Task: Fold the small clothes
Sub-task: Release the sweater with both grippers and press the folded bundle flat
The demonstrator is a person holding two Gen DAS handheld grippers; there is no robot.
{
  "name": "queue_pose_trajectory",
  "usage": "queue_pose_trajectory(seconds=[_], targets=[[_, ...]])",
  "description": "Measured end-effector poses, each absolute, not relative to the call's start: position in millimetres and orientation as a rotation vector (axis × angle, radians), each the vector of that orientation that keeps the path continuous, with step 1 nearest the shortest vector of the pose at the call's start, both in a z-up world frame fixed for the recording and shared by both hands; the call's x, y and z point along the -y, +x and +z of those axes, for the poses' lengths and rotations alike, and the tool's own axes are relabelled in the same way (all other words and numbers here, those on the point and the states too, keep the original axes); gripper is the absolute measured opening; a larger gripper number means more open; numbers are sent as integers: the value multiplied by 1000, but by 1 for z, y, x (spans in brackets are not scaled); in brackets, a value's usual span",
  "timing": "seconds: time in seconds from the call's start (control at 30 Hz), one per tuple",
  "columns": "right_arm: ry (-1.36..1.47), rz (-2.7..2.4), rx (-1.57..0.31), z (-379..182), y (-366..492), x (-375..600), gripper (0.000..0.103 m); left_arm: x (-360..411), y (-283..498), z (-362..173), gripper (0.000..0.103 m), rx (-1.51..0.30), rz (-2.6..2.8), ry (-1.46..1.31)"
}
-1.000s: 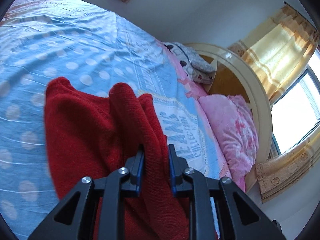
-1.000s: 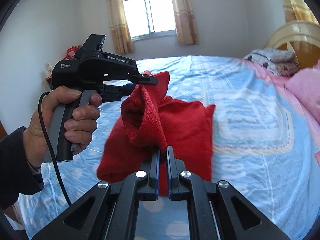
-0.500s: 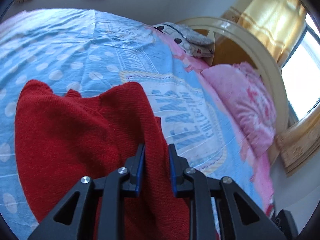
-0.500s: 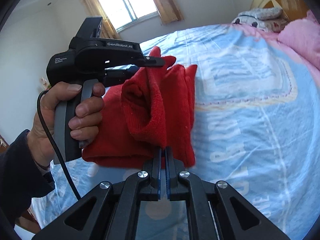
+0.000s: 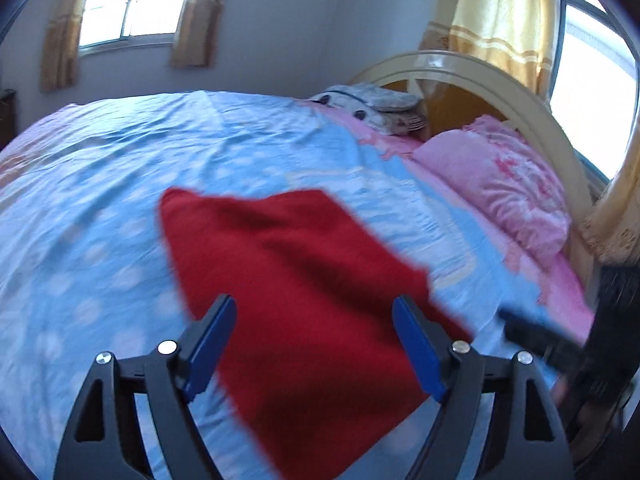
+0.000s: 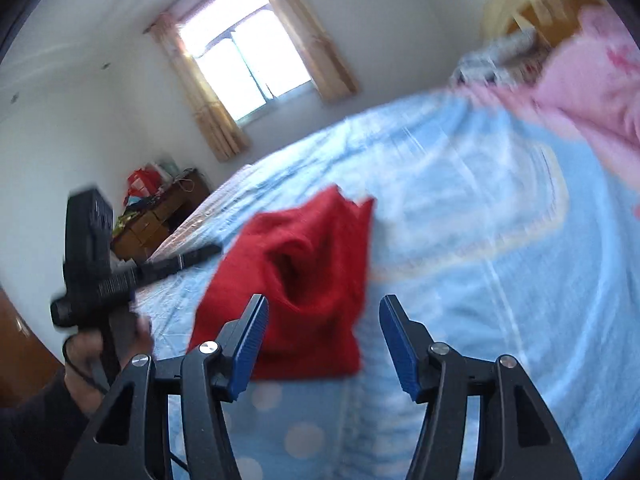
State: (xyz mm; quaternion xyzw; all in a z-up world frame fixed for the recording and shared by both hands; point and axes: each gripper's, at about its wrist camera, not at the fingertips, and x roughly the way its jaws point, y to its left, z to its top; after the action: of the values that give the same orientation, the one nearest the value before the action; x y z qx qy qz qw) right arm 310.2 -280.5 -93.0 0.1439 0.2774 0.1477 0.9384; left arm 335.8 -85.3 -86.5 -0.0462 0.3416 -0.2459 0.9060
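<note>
A folded red garment [image 5: 304,304] is seen lying just ahead of the left gripper [image 5: 312,344] and right gripper [image 6: 320,340], both just opened, nothing clamped.

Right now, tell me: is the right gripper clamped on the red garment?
No, the right gripper has just been opening, and its blue pads stand apart from the red garment on the bed.
</note>
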Motion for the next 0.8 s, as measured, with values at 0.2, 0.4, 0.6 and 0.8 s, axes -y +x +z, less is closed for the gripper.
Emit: queue_pose_trajectory(seconds=[0.2,0.4,0.6,0.8], targets=[[213,270,-721,-110,343,251,7,79,339,-115,83,-790,-483,-104],[159,208,-816,-128,316,266,6,93,324,-117,90,-751,-530,0],[142,205,-800,-127,319,262,14,97,332,-126,92,-791,-535,10],[248,182,-722,-93,336,283,47,74,340,-133,94,-831,-565,-173]])
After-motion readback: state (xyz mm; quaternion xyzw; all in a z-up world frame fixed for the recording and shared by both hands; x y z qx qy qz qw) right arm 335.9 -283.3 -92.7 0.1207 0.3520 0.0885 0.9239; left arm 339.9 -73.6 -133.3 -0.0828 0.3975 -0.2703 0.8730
